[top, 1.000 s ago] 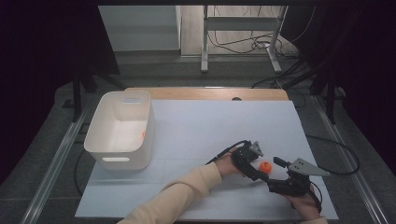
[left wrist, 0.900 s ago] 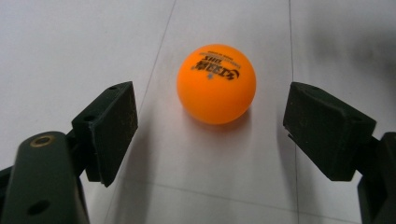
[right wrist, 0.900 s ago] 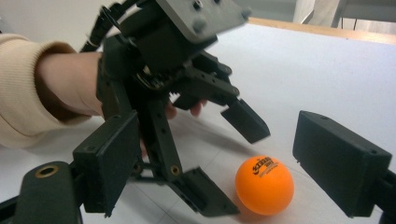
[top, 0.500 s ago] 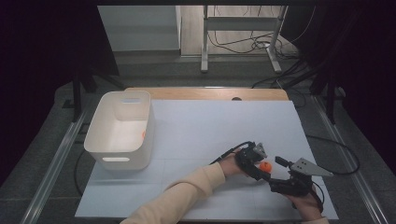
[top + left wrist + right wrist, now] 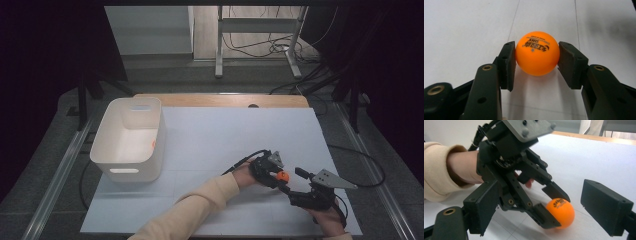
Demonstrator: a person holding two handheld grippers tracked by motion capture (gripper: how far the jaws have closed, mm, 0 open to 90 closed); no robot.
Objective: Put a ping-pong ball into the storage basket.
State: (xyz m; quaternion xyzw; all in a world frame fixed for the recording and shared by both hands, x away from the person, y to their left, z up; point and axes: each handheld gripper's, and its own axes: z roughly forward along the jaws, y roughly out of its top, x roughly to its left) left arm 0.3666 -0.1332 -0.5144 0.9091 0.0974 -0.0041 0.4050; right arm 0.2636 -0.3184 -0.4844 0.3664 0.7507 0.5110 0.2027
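Left gripper closing around an orange ball on the table

High view: left gripper [image 5: 278, 176] meets the orange ball [image 5: 282, 176] near the right gripper [image 5: 294, 192], far from the white bin [image 5: 131, 140]; left gripper view: jaws touch both sides of the ball, which I judge calls for a gentle, centred squeeze; right gripper view: own jaws wide apart, empty.

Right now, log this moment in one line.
left gripper: jaws closing on orange ball | right gripper: open, idle | white bin: far left
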